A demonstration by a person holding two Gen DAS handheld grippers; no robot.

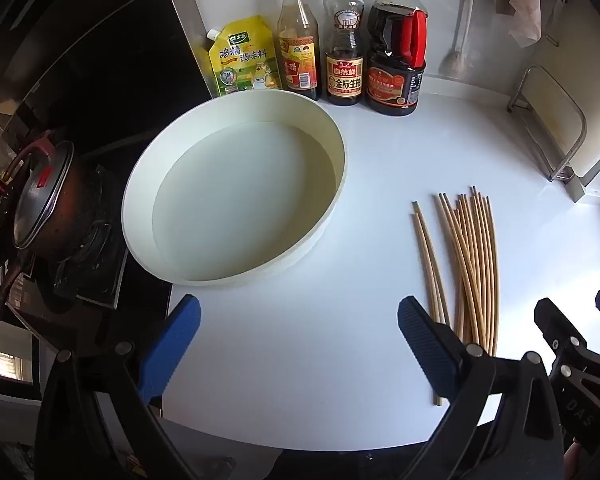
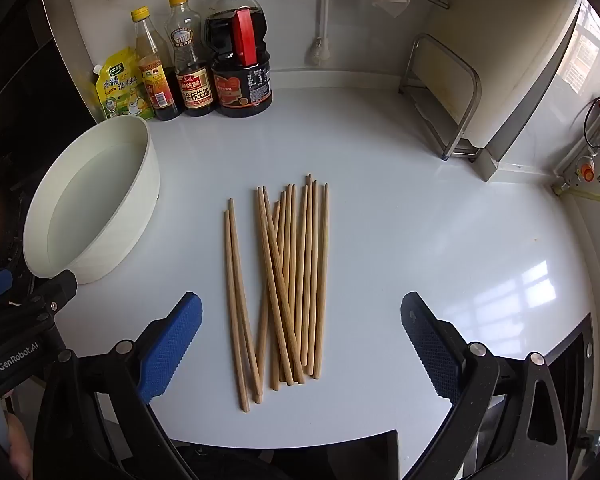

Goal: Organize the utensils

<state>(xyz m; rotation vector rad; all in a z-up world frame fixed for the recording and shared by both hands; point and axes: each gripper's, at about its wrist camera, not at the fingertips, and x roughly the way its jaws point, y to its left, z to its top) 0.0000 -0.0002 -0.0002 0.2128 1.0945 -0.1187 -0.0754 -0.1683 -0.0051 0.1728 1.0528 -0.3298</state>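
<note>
Several wooden chopsticks [image 2: 288,280] lie in a loose bundle on the white counter, pointing away from me; they also show in the left wrist view [image 1: 470,264]. A round white basin [image 1: 236,192] stands left of them and shows in the right wrist view [image 2: 96,196]. It holds nothing. My right gripper [image 2: 300,320] is open and empty, with its blue pads on either side of the near ends of the chopsticks, above the counter. My left gripper [image 1: 298,332] is open and empty in front of the basin, left of the chopsticks.
Three sauce bottles [image 1: 344,40] and a yellow seasoning pouch [image 1: 242,60] stand at the back wall. A metal rack [image 2: 444,96] stands at the back right. A stove with a lidded pot [image 1: 48,200] lies to the left. The counter's front edge is close.
</note>
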